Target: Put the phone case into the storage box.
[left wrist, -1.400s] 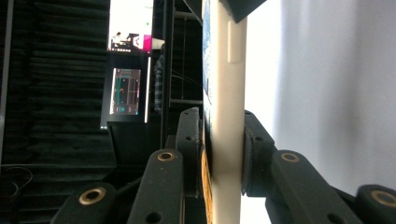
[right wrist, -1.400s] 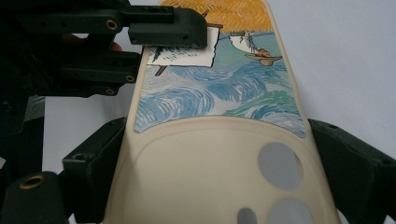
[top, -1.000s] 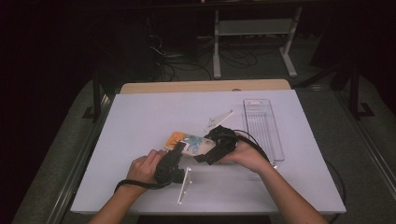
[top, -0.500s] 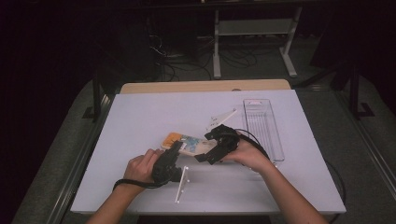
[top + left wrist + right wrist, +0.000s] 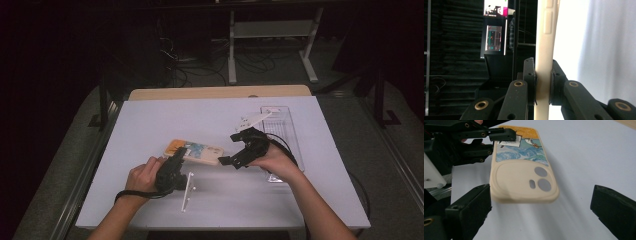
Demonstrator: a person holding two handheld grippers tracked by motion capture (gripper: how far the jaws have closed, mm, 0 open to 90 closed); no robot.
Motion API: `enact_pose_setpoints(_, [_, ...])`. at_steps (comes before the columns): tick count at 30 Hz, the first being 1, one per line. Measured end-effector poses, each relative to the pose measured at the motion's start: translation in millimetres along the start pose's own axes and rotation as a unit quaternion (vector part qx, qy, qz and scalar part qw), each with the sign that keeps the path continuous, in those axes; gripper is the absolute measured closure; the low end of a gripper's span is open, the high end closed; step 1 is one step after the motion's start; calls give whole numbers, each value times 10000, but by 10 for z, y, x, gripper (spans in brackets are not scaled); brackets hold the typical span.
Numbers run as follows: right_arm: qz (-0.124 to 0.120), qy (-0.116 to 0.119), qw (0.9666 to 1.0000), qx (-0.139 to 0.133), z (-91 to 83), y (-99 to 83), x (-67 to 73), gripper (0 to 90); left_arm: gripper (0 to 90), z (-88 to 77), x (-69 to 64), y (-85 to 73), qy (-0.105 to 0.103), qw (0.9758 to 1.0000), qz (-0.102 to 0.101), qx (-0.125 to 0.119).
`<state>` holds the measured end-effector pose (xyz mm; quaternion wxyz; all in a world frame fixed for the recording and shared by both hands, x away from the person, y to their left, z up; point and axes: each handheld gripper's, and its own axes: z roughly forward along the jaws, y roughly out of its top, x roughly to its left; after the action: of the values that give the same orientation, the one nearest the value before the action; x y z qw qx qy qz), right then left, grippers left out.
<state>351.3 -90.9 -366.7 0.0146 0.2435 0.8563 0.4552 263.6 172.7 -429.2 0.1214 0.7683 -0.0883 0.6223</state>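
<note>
Nearest the person in the high view, the left hand-held gripper (image 5: 176,161) sits at about 7 o'clock on the white tabletop (image 5: 150,125), gripped by the left hand (image 5: 142,176). Its jaws are clamped narrowly on the edge of a phone case (image 5: 195,151); in the left gripper view the cream side wall of the case (image 5: 544,62) stands upright between the two black pads, which press on it from both sides. A white bar-shaped part (image 5: 187,190) lies on the tabletop just beside this gripper, at its 5 o'clock.

The phone case lies close to the middle of the tabletop, its long axis running from 9 to 3 o'clock, held at its 9 o'clock end. The right gripper view shows its back (image 5: 524,177): a cream camera block with round cut-outs at the near end, a printed picture of blue waves and an orange band farther off, where the left hand-held gripper (image 5: 504,135) pinches it.

At 3 o'clock of the case, the right hand-held gripper (image 5: 235,150) is held by the right hand (image 5: 275,161), jaws standing wide, the case's near end between them but touching neither pad.

Farther off, at about 2 o'clock, a clear plastic tray (image 5: 290,125) rests on the tabletop, with a white flat strip (image 5: 252,119) lying across its far left corner.
</note>
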Motion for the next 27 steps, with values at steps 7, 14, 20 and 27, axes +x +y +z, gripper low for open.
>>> enact_pose_setpoints(7, [68, -38, 10000, -47, -103, -69, -22, 27, 793, 4, 17, -53, 28, 9999, 24, 109])
enact_pose_setpoints(14, [126, -111, 9999, -19, -167, -235, -61, 27, 793, 11, 23, -110, 74, 9998, -53, 152])
enact_pose_setpoints(20, [125, -183, 9998, -18, -202, -355, -62, 28, 793, 8, 22, -130, 67, 9998, -72, 190])
enact_pose_setpoints(27, [29, -263, 9996, -59, -186, -409, -68, 29, 793, 7, 17, -123, 29, 9998, -54, 195])
